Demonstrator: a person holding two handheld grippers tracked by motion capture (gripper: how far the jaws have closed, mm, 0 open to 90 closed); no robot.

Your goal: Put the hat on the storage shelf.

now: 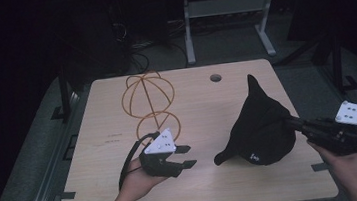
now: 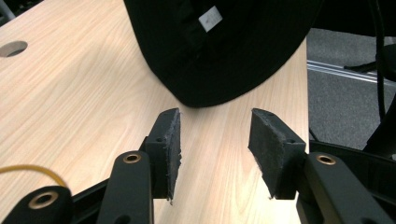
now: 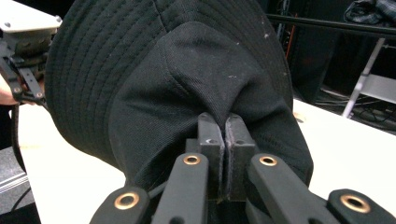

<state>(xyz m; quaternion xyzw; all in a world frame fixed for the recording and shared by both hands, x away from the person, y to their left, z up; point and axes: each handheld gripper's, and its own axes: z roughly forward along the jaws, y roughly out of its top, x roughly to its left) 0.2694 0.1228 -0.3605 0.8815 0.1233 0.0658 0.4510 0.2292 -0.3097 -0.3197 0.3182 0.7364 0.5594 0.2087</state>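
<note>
Black hat (image 1: 260,127): soft fabric, light, floppy, not fragile; it'll sag and fold wherever it's pinched, so best grips are probably the stitched brim or a bunched fold of crown.

Nearest the person, left gripper (image 1: 186,156) sits just left of the hat, jaws about half open w/ nothing between them; in the left gripper view the hat's brim edge (image 2: 210,93) lies just beyond the jaw tips, apart from them.

Right gripper (image 3: 225,135), on the hat's right side, has its jaws pinched tight on a fold of crown fabric, hat partly raised off the wooden surface (image 1: 202,103).

Farther back, left of the hat: orange wire stand (image 1: 150,101).
</note>
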